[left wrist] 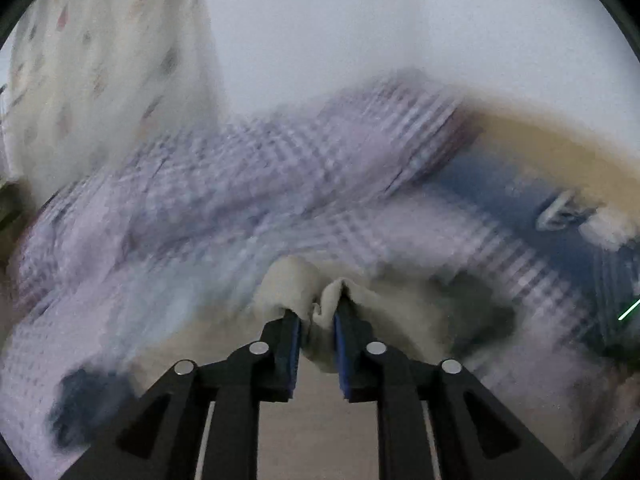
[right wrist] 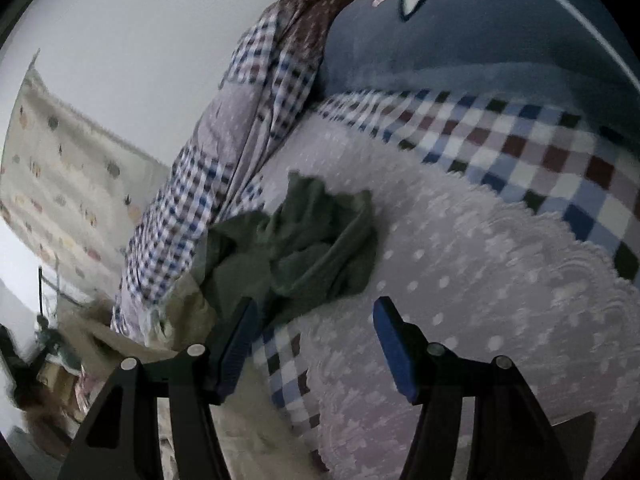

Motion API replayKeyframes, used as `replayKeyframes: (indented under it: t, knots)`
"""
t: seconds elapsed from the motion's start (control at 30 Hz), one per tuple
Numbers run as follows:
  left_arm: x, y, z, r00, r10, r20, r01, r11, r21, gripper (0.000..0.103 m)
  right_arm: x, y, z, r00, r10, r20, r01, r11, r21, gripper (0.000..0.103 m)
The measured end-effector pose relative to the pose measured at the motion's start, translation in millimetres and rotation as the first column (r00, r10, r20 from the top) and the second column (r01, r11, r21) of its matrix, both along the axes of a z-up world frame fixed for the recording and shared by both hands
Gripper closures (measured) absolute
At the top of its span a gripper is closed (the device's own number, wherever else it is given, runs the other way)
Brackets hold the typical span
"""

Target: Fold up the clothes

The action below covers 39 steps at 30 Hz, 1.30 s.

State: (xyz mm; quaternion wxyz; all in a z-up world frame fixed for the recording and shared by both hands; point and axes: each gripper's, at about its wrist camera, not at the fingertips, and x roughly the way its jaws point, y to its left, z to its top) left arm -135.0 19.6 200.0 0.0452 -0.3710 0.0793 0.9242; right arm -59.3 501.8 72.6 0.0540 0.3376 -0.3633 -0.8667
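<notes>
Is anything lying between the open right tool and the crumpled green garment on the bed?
Nothing visible: the green garment lies crumpled on the dotted bedspread just ahead of the right tool, with only bare bedspread between.

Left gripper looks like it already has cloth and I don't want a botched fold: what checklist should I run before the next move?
1. Left gripper pinching the cream cloth: ok, fabric bunched between its fingers.
2. Right gripper free to grab: ok, open, nothing held.
3. Green garment within its line: ok, crumpled on the bedspread just ahead.
4. Garment spread flat: not ok.
5. Left view sharp enough to judge placement: not ok, blurred.
</notes>
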Motion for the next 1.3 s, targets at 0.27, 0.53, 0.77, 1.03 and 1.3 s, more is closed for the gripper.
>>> replayKeyframes:
  t: [0.27,0.53,0.77,1.03,1.3]
  knots:
    - [25,-78,-107,0.954,0.208,0.216,-0.229,0.970,0.078,0.048,-13,-93,10,0.934,0.357,-0.026,-0.345,0.916,0.205,0.038]
    - [46,-60,-81,0.984,0.154,0.085,-0.166,0.973,0.160,0.031,-1,-197,-11,0.784,0.611,0.111,-0.568,0.632,0.528,0.043]
    - [68,-59,-53,0.993,0.120,0.009,-0.119,0.969,0.218,0.031,-5,-241,-33,0.793,0.586,0.166,-0.520,0.509,0.686,0.063]
    - [78,-62,-43,0.992,0.123,-0.002,-0.119,0.958,0.261,0.028,-8,-188,-8,0.943,0.333,-0.024,-0.219,0.672,0.708,0.100]
    - [82,-41,-56,0.997,0.070,0.028,-0.075,0.964,0.254,0.028,-35,-91,-50,0.968,0.136,0.210,-0.221,0.859,0.462,0.097]
